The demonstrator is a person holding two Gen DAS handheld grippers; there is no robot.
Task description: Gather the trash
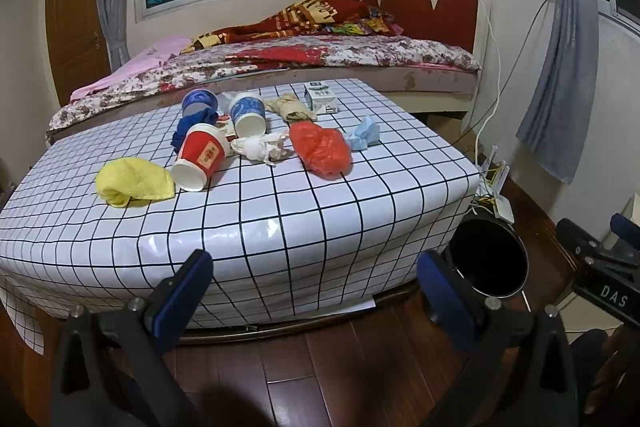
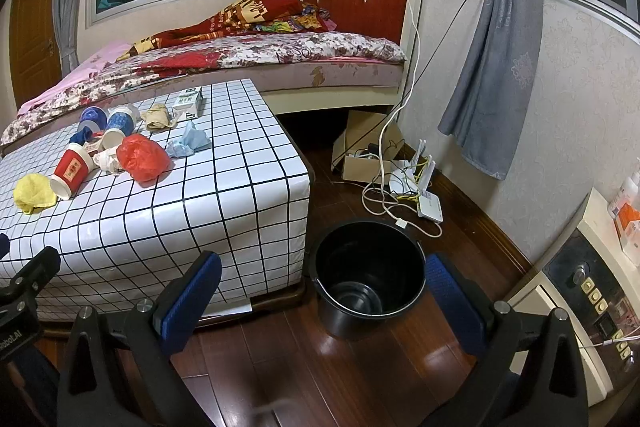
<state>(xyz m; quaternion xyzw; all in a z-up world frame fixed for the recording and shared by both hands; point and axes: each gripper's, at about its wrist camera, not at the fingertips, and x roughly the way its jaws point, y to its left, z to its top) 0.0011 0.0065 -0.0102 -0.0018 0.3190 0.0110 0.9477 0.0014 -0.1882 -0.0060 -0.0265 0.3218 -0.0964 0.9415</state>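
We hold both tools low, short of the table's near edge, nothing gripped. Left gripper [image 1: 316, 291]: fingers spread wide, empty. Right gripper [image 2: 324, 295]: likewise spread, empty.

The trash lies in a cluster on the checked table [image 1: 280, 219], centre-left of the left view. Nearest items: yellow cloth [image 1: 134, 181] at the left, red cup [image 1: 202, 157] on its side just beside it, mouth toward us and long axis running away up-right. Behind it a white crumpled wad [image 1: 260, 147], then the red bag [image 1: 320, 149].

The black bucket [image 2: 370, 279] stands on the floor beside the table's right corner, low centre in the right view, looking empty and framed between the right tool's fingers.

So we judge the split this way: the trash sits ahead and up-left of both tools, nearer the left; the bucket is nearer the right.
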